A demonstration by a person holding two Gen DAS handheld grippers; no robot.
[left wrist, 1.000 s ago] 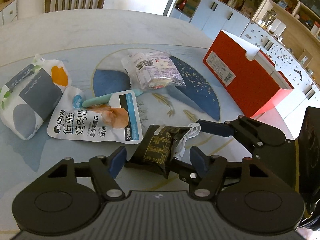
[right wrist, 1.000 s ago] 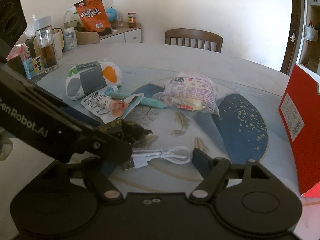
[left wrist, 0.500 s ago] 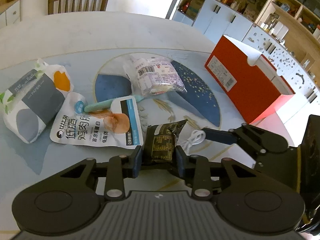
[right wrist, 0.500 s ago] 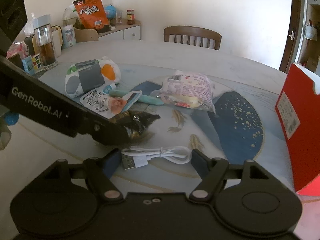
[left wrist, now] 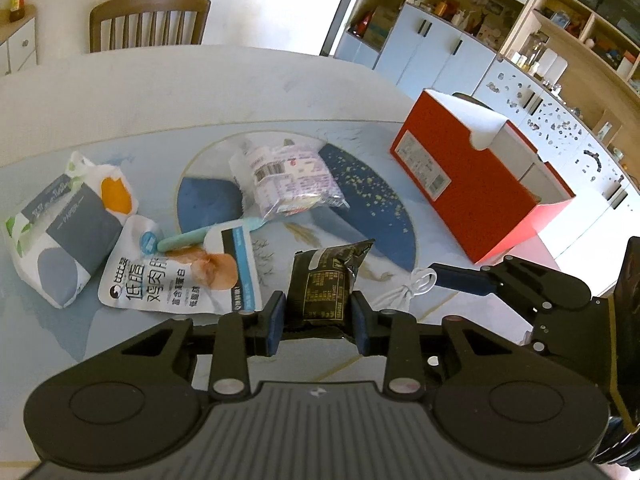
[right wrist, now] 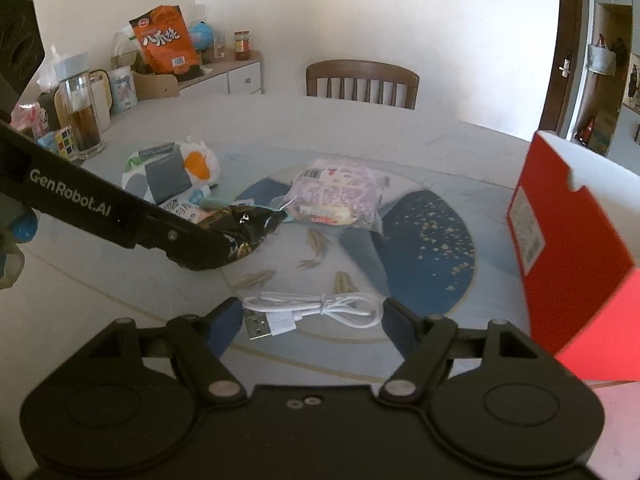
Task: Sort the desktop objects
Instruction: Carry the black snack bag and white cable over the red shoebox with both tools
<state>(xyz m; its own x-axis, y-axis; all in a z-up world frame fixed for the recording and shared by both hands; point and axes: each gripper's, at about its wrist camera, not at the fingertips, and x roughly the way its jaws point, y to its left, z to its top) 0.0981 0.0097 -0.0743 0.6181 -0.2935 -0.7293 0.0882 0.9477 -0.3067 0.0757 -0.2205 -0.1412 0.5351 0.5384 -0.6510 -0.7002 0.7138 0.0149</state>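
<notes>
While the left gripper [left wrist: 318, 322] angles down toward the worktop [left wrist: 224, 80], its jaws are clamped on the sides of a black snack packet [left wrist: 324, 284], which the right wrist view shows lifted clear of the surface. The right gripper [right wrist: 312, 318] also tilts downward, its jaws spread wide on either side of a coiled white USB cable [right wrist: 308, 312] that lies flat on the worktop; the pads do not press on it. Beyond lie a chicken pouch [left wrist: 180, 276], a tissue pack [left wrist: 64, 228] and a clear bread bag [left wrist: 288, 176]. The open red box [left wrist: 476, 184] stands to the right.
</notes>
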